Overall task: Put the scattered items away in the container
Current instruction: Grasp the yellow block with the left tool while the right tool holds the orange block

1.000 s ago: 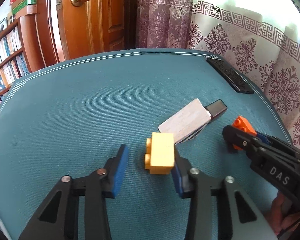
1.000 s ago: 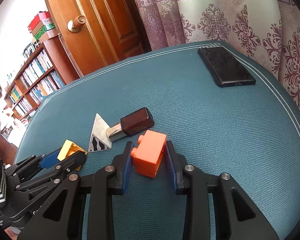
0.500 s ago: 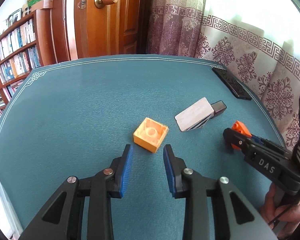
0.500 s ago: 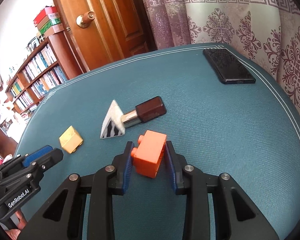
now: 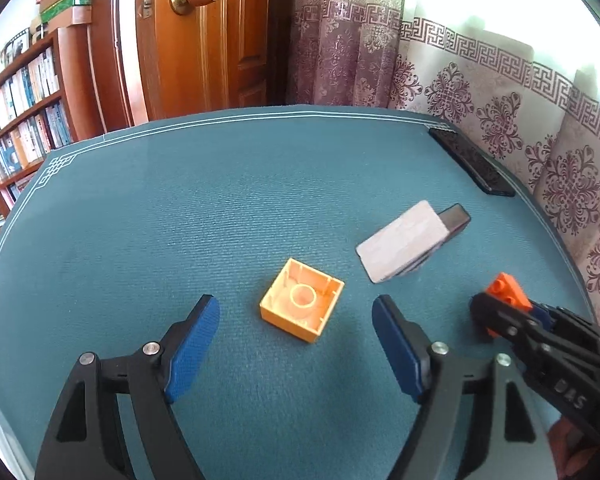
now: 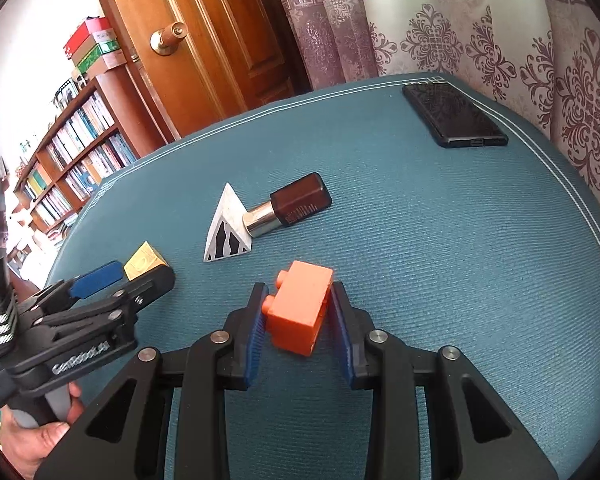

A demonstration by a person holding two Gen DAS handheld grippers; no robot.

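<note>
A yellow brick (image 5: 302, 306) lies hollow side up on the teal table (image 5: 180, 208). My left gripper (image 5: 295, 307) is open wide, its blue pads (image 5: 192, 340) on either side of the brick's near end without touching it. My right gripper (image 6: 298, 316) is shut on an orange brick (image 6: 300, 312), held just above the cloth; the left wrist view shows the orange brick (image 5: 504, 292) at the right. The right wrist view has the left gripper (image 6: 112, 280) beside the yellow brick (image 6: 146, 264). No container shows in either view.
A white triangular block (image 6: 228, 232) with black stripes leans against a brown bottle with a silver neck (image 6: 296, 204) mid-table. A black phone (image 6: 454, 114) lies near the far right edge. A door, curtains and bookshelves stand behind. A hand (image 6: 40, 440) holds the left gripper.
The yellow brick went from standing against my left gripper's right finger to lying hollow side up. The left jaws narrowed, then opened wide around it. The right gripper kept the orange brick.
</note>
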